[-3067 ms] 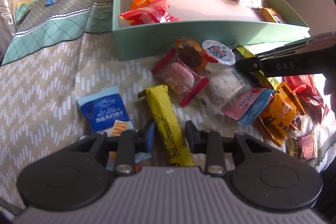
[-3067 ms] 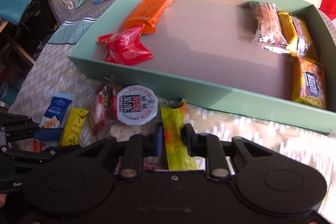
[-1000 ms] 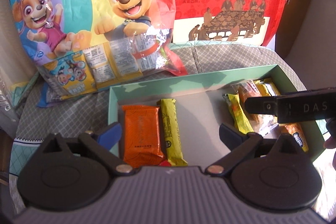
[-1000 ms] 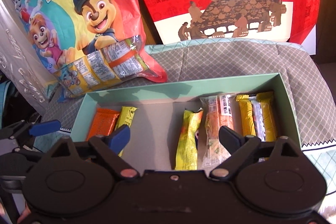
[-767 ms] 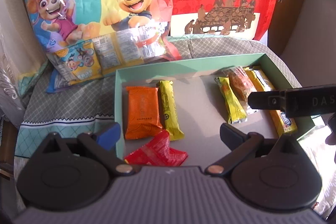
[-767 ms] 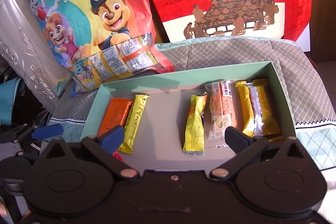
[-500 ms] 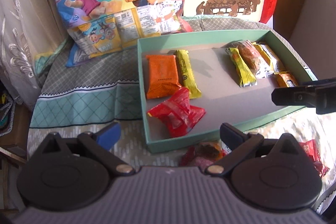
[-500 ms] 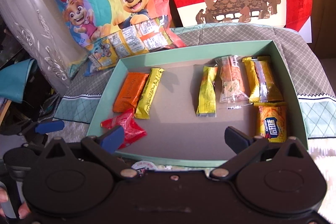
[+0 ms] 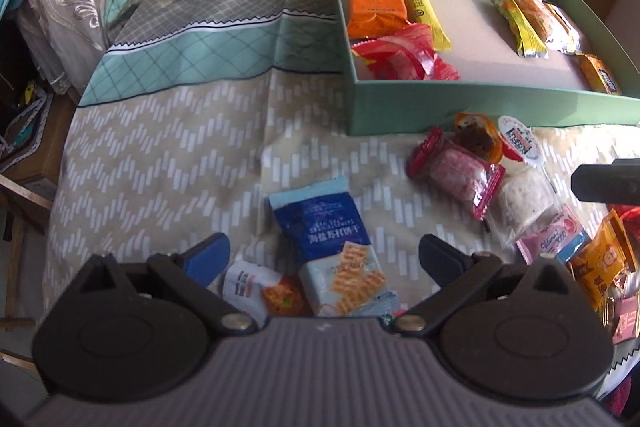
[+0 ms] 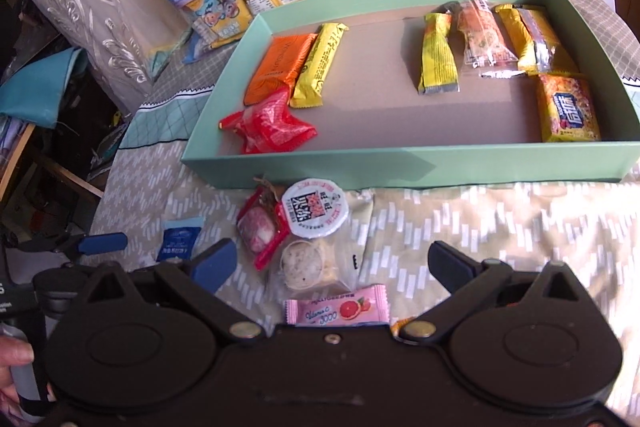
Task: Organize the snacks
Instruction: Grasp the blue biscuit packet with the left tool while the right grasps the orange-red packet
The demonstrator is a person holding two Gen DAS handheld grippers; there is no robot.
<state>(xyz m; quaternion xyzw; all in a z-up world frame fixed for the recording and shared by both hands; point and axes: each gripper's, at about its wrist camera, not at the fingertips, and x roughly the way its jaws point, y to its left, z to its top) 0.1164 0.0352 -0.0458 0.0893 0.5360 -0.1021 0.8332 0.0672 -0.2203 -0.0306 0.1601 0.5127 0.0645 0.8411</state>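
Several snacks already lie in the green box (image 10: 404,163); a loose pile (image 10: 304,247) remains on the cloth before it. Left claw (image 9: 322,257) and right claw (image 10: 332,263) hover spread, empty

Mint-green box (image 10: 400,167) is showing orange packet (image 10: 276,71), yellow bars (image 10: 320,63) and red wrapper (image 10: 268,127); beige cloth (image 9: 160,155) is displaying white dashes; cracker packet (image 9: 328,231) is appearing blue.

Strong sunlight from far side, glare on packaging, fisheye-bent edges.
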